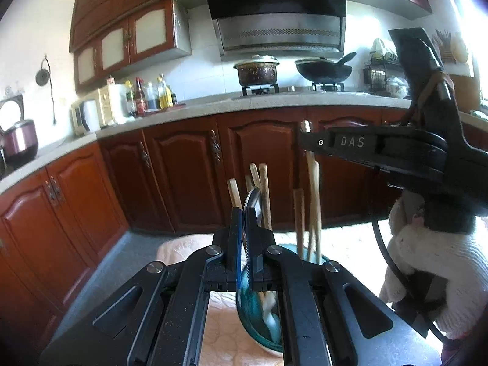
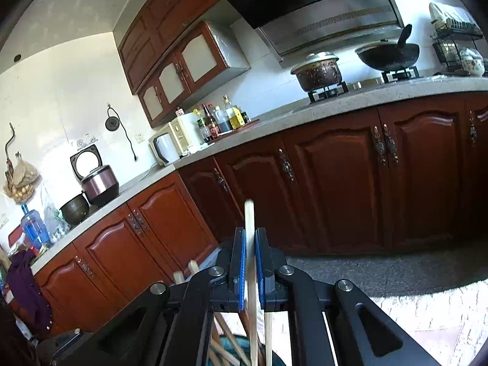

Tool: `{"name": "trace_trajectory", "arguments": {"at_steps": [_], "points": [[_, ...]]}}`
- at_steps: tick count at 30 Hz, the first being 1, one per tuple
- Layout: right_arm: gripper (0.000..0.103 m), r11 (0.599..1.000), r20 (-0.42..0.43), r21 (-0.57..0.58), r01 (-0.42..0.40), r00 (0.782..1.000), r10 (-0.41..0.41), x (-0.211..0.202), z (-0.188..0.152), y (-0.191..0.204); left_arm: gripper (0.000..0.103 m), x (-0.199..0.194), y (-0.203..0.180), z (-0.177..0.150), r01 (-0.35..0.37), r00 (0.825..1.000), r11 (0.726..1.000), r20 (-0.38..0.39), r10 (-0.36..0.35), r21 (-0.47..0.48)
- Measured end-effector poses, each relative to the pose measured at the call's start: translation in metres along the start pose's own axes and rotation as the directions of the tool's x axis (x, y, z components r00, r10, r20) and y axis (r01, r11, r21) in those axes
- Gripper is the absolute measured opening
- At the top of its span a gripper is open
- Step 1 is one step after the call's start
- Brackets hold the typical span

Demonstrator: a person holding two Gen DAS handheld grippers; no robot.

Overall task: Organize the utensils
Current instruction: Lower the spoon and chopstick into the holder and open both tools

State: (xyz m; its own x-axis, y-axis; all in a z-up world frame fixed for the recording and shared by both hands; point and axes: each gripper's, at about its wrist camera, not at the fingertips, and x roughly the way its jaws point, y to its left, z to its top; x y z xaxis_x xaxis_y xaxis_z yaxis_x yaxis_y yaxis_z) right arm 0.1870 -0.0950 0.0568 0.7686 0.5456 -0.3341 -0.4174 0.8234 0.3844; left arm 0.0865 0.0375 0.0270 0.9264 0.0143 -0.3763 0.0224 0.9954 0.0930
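Note:
My left gripper [image 1: 244, 213] is shut on a dark, shiny spoon [image 1: 253, 201], whose rounded end sticks up above the fingertips. Right below it stands a teal holder [image 1: 259, 323] with several wooden chopsticks [image 1: 264, 192] upright in it. My right gripper [image 1: 306, 143] comes in from the right above the holder, held by a white-gloved hand [image 1: 427, 259]. In the right wrist view this right gripper [image 2: 250, 231] is shut on one pale chopstick [image 2: 249, 213] that stands upright, its lower part running down toward the teal holder [image 2: 225, 347] below.
The holder rests on a pinkish quilted cloth [image 1: 222, 329]. Beyond it run dark red base cabinets [image 1: 183, 177] under a grey counter [image 1: 213, 103] with bottles, a pot [image 1: 257, 71] and a wok [image 1: 323, 68]. Grey floor [image 2: 381, 268] lies between.

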Motion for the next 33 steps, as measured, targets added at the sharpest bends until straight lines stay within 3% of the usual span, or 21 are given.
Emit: {"name": "trace_trajectory", "arguments": {"at_steps": [6, 17, 18, 19, 25, 27, 31, 33], "points": [[0.006, 1.000, -0.067, 0.008, -0.030, 0.997, 0.031, -0.016, -0.012, -0.008, 0.001, -0.008, -0.001, -0.009, 0.032, 0.999, 0.999, -0.036, -0.032, -0.002], [0.007, 1.000, -0.191, 0.026, -0.006, 0.982, 0.011, -0.040, -0.046, -0.020, 0.001, -0.011, -0.005, -0.030, 0.057, 0.991, 0.998, -0.124, -0.059, -0.022], [0.017, 1.000, -0.211, 0.023, 0.003, 0.977, 0.002, -0.041, -0.048, -0.020, 0.001, -0.012, -0.006, -0.031, 0.060, 0.990, 0.998, -0.129, -0.062, -0.024], [0.034, 1.000, -0.228, 0.020, 0.008, 0.974, -0.004, -0.043, -0.049, -0.020, 0.001, -0.012, -0.006, -0.031, 0.064, 0.989, 0.998, -0.134, -0.067, -0.027], [0.037, 1.000, -0.258, -0.004, 0.022, 0.966, -0.023, -0.059, -0.062, -0.017, 0.002, -0.016, -0.006, -0.027, 0.103, 0.979, 0.993, -0.168, -0.113, -0.065], [0.037, 0.999, -0.267, 0.000, 0.034, 0.963, -0.033, -0.064, -0.066, -0.017, 0.006, -0.021, -0.007, -0.027, 0.112, 0.977, 0.991, -0.174, -0.122, -0.069], [0.037, 0.998, -0.289, -0.009, 0.056, 0.956, -0.057, -0.073, -0.073, -0.014, 0.039, -0.032, -0.004, -0.025, 0.121, 0.976, 0.988, -0.169, -0.136, -0.093], [0.037, 0.998, -0.294, -0.011, 0.062, 0.954, -0.063, -0.077, -0.076, -0.012, 0.041, -0.037, -0.002, -0.024, 0.123, 0.975, 0.986, -0.170, -0.140, -0.108]]}}
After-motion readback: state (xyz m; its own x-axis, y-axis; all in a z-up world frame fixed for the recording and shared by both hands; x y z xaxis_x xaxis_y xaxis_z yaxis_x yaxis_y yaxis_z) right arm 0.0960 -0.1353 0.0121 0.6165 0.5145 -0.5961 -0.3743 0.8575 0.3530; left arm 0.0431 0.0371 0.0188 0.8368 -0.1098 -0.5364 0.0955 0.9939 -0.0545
